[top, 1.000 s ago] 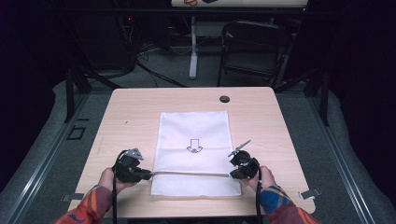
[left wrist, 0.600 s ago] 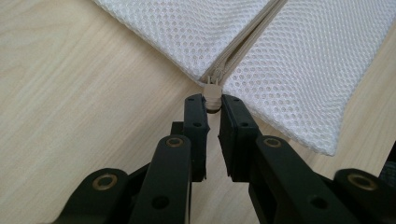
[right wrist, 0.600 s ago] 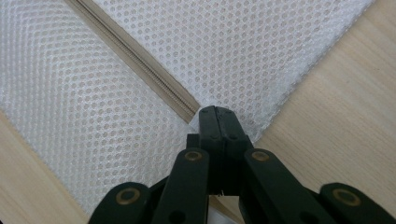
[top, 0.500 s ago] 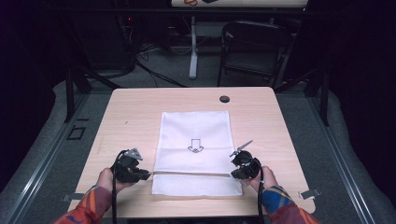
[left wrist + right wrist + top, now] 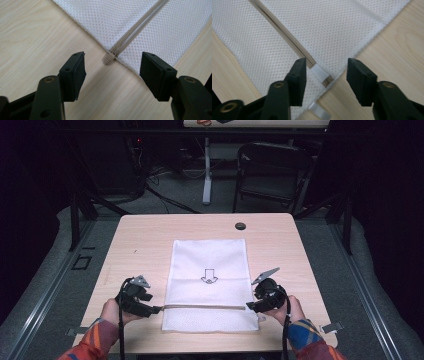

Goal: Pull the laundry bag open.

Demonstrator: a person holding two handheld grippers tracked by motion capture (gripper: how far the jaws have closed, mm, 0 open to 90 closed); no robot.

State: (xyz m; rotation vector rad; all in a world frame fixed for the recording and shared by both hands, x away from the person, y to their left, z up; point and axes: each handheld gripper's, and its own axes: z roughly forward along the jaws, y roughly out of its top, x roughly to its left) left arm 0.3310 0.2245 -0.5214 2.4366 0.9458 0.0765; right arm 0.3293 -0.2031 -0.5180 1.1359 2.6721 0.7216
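Observation:
A white mesh bag (image 5: 210, 265) with a printed arrow (image 5: 209, 276) lies flat on the wooden table (image 5: 145, 245). A grey zipper (image 5: 205, 307) runs across its near part. My left gripper (image 5: 156, 310) is at the zipper's left end. Its jaws have just been opening and stand open (image 5: 113, 60); the zipper pull (image 5: 109, 58) lies on the table between them, untouched. My right gripper (image 5: 248, 307) is at the zipper's right end. It too has just been opening and stands open (image 5: 327, 63) above the zipper's end and a white tab (image 5: 320, 73).
A small black round object (image 5: 240, 226) sits near the table's far edge. A dark chair (image 5: 272, 170) and cables stand on the floor beyond the table. Bare wood lies on both sides of the bag.
Both grippers have opened and let go of the zipper's ends. The right hand has lifted slightly; the left has stayed where it was.

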